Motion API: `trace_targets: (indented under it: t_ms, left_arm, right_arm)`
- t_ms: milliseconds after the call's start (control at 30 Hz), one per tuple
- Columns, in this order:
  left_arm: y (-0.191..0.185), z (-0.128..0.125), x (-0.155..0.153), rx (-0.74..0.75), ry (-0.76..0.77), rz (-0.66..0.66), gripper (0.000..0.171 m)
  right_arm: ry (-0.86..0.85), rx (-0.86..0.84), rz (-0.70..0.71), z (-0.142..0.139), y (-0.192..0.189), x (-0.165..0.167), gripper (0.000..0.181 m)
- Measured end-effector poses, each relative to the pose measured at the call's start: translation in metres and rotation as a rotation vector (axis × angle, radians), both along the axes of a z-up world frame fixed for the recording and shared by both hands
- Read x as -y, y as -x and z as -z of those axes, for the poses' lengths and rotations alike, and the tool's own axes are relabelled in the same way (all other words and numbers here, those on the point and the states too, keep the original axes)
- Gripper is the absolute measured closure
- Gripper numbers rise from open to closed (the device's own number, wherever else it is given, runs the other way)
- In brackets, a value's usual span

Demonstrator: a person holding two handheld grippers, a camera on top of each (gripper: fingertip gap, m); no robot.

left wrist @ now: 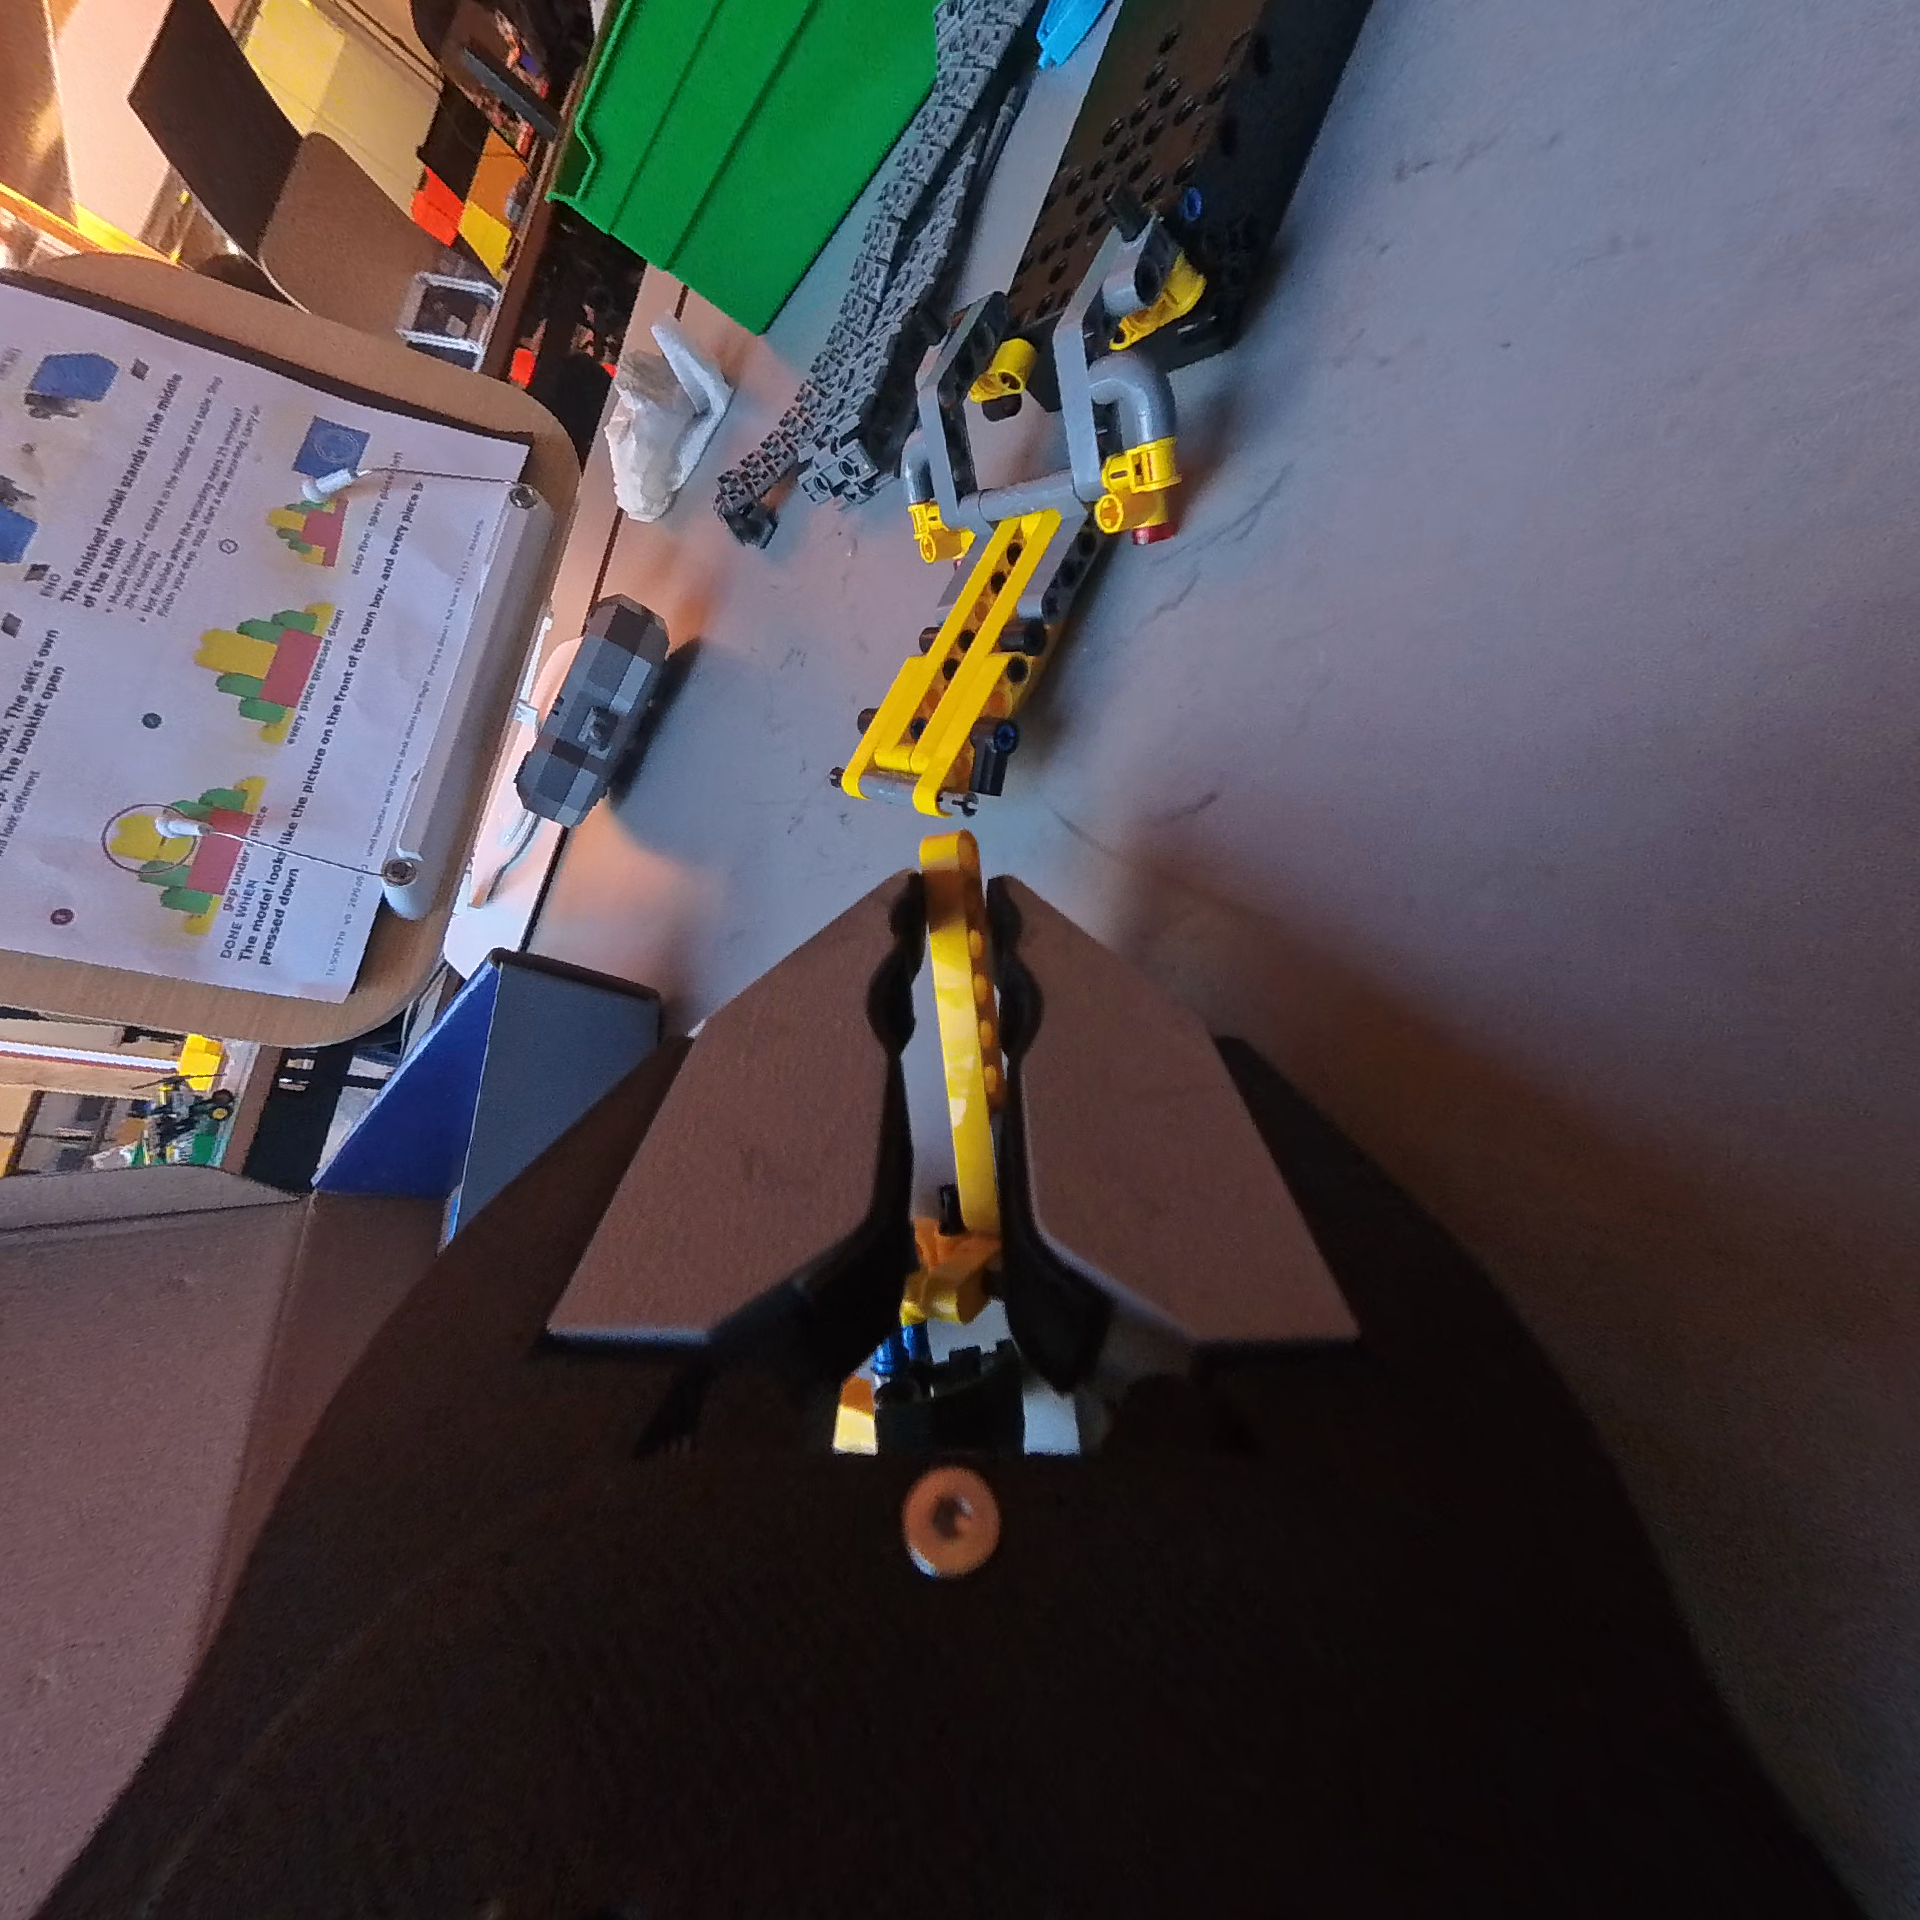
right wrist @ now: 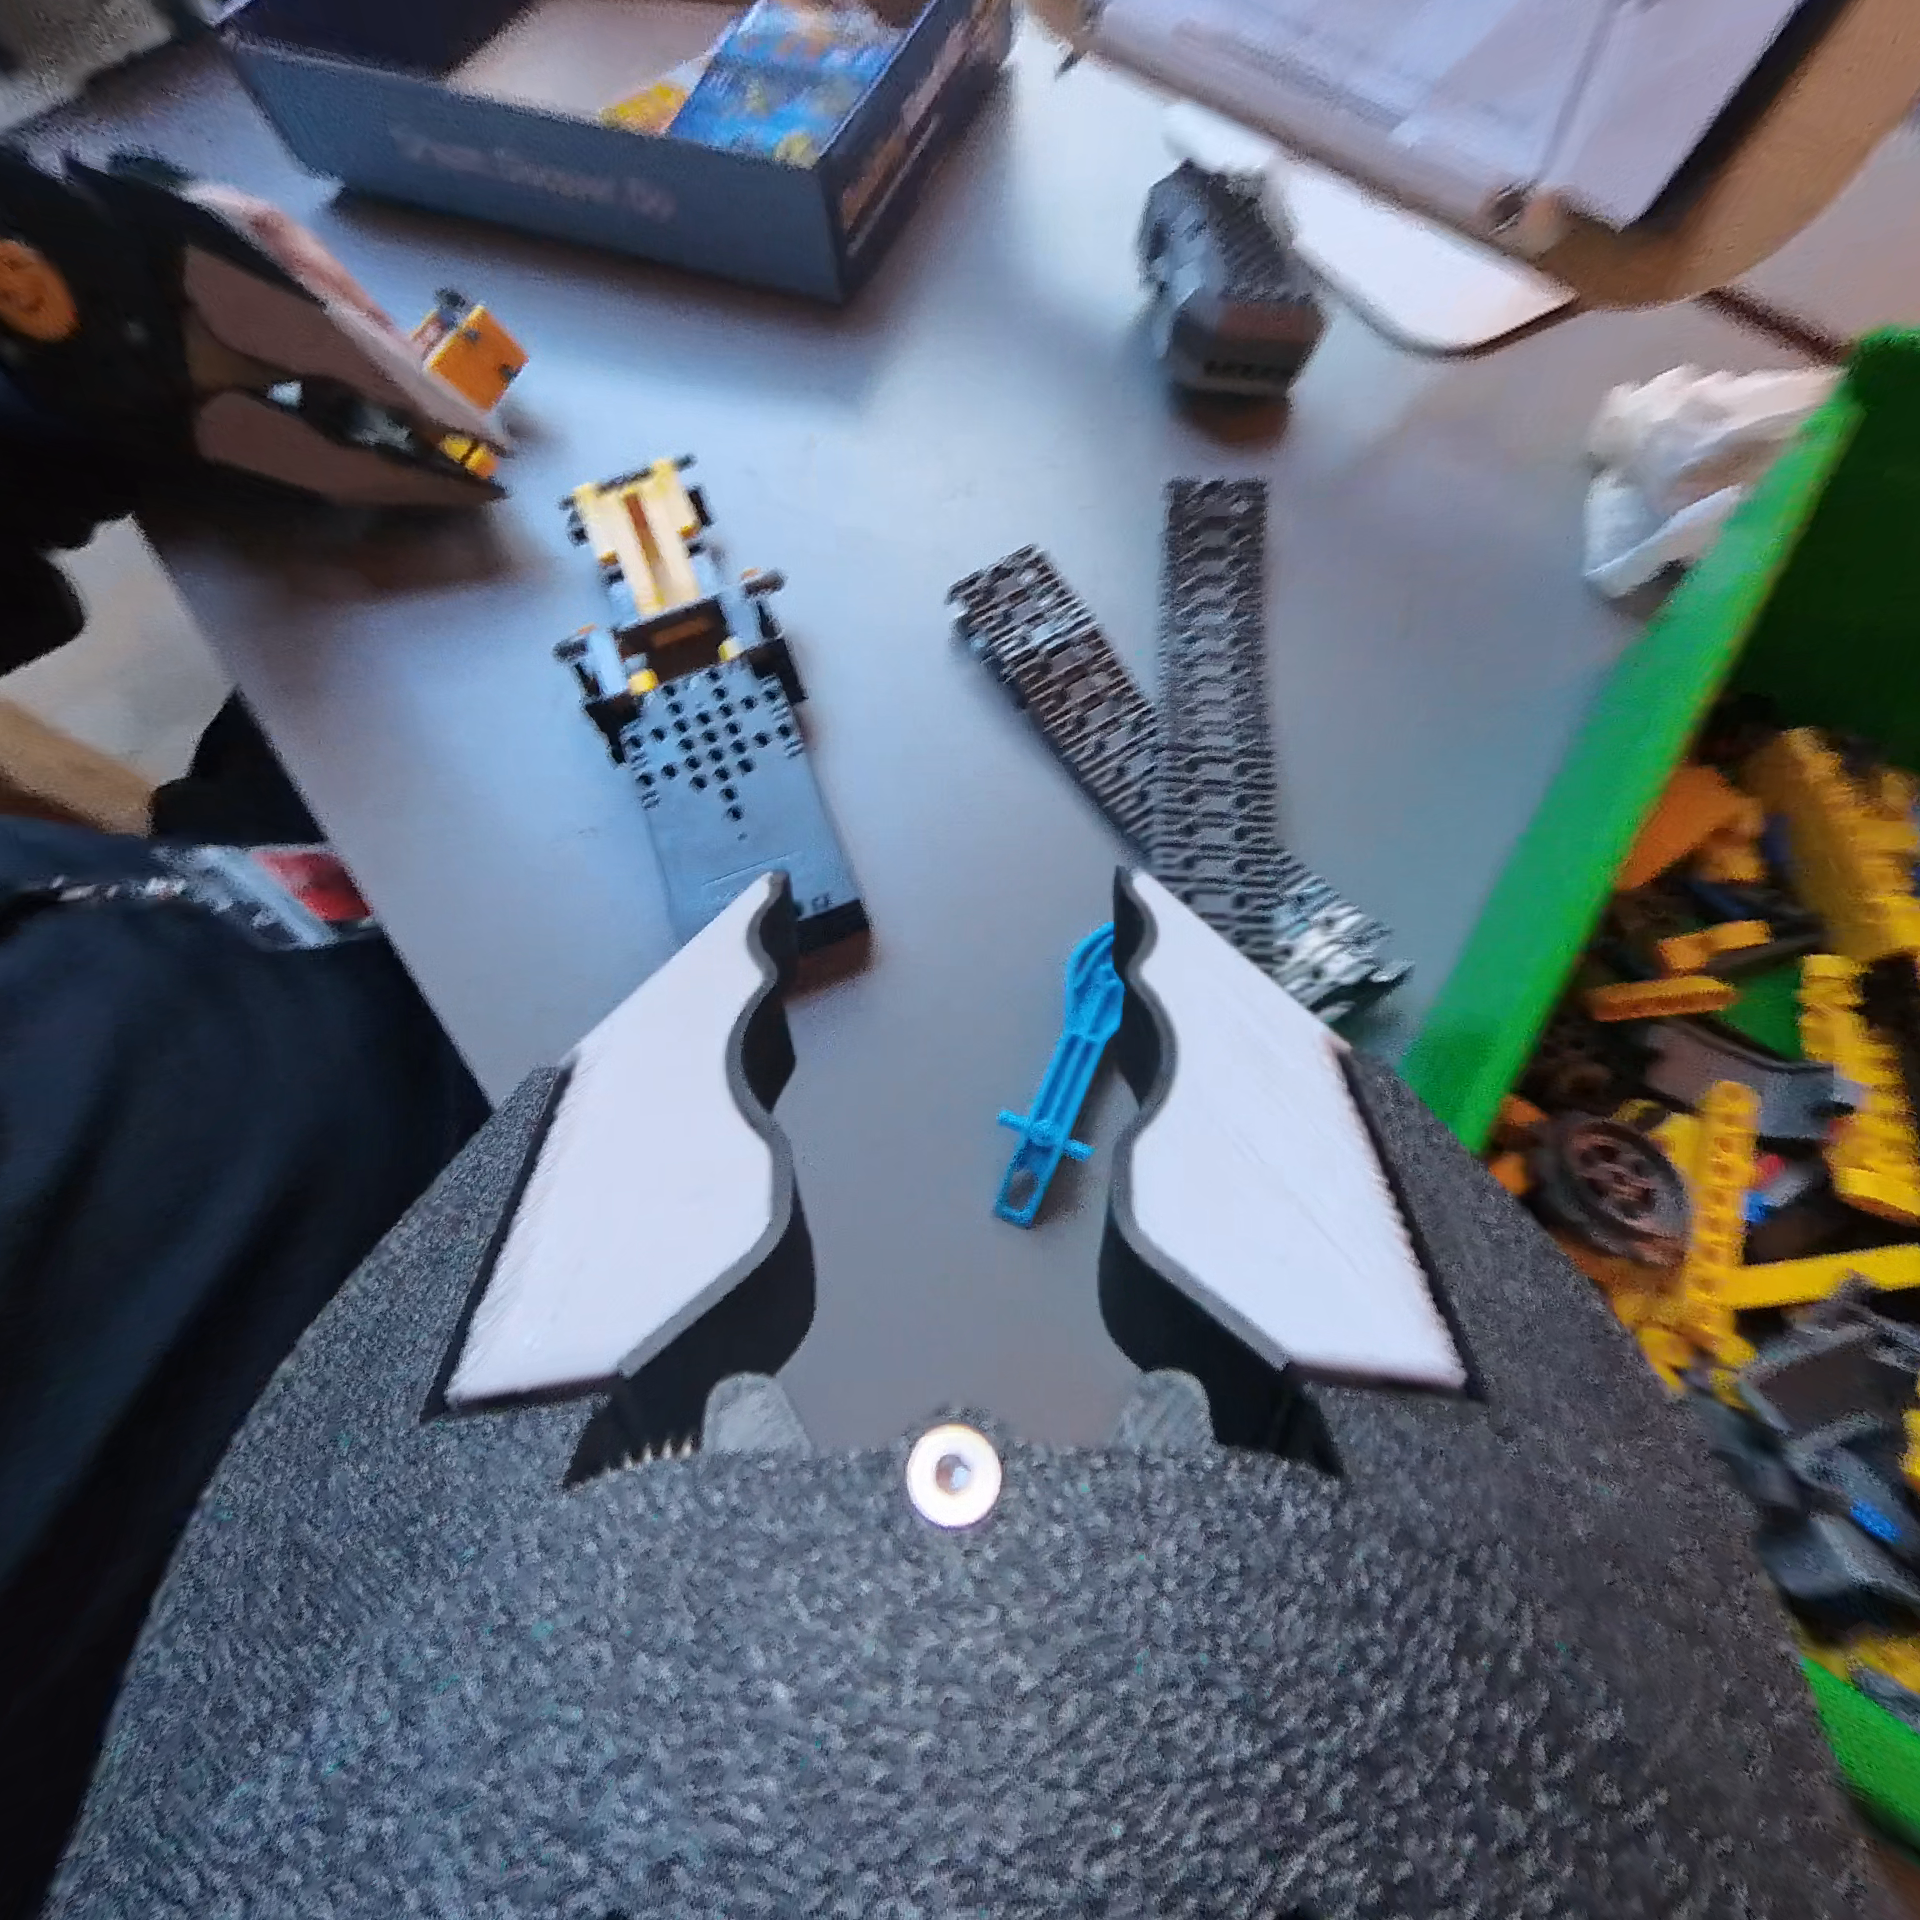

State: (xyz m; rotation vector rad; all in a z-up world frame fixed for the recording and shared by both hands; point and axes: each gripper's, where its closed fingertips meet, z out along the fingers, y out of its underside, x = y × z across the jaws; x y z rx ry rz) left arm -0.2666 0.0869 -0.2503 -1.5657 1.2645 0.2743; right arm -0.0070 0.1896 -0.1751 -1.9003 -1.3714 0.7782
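Printed sheet w/ text and brick-model pics (left wrist: 223,634) clipped to a board at far left; blue box (right wrist: 582,177) w/ faint lettering on its side, open on the counter (left wrist: 1507,623) — wording left out. Left hand-held gripper (left wrist: 956,904) rolled sideways, clamped tight on a yellow beam (left wrist: 961,997), beam tip poking past the fingertips and sitting just short of the yellow-and-grey model (left wrist: 997,582), not touching. More small yellow/orange/blue parts wedged deeper btwn its fingers. Right hand-held gripper (right wrist: 945,904) level above the counter, spread wide, holding nothing; view blurred. Blue tool (right wrist: 1065,1081) flat on the counter btwn its fingers, close to the right one, contact unclear. Grey track strips (right wrist: 1174,717) just beyond, green bin (right wrist: 1621,748) of loose parts at right.
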Motion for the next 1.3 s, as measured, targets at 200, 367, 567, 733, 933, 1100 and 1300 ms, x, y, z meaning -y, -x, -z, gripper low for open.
trace_targets:
  t_ms: [200, 367, 567, 733, 933, 1100, 1300]
  left_arm:
    - [0.001, 0.001, -0.001, -0.015, -0.007, -0.007, 0.162]
    - [0.001, 0.002, -0.001, -0.023, -0.01, -0.003, 0.162]
    - [0.002, 0.003, 0.001, -0.041, -0.02, 0.003, 0.162]
    - [0.001, 0.004, 0.002, -0.065, -0.029, 0.009, 0.162]
    - [0.001, 0.004, 0.0, -0.07, -0.031, 0.003, 0.162]
    - [0.002, 0.005, -0.001, -0.079, -0.038, -0.003, 0.162]
    - [0.001, 0.005, -0.001, -0.087, -0.044, 0.001, 0.162]
  right_arm:
    - [0.207, 0.197, -0.149, 0.082, 0.038, 0.035, 0.11]
    - [0.281, 0.089, -0.238, 0.086, 0.098, 0.072, 0.134]
    - [0.108, 0.054, -0.142, 0.041, 0.08, 0.044, 0.13]
    - [0.032, 0.062, 0.17, 0.015, 0.006, -0.02, 0.137]
    - [0.007, 0.144, 0.274, 0.043, -0.001, -0.04, 0.135]
    - [-0.072, 0.274, 0.282, 0.076, 0.014, -0.054, 0.129]
    - [-0.09, 0.321, 0.272, 0.099, 0.029, -0.069, 0.138]
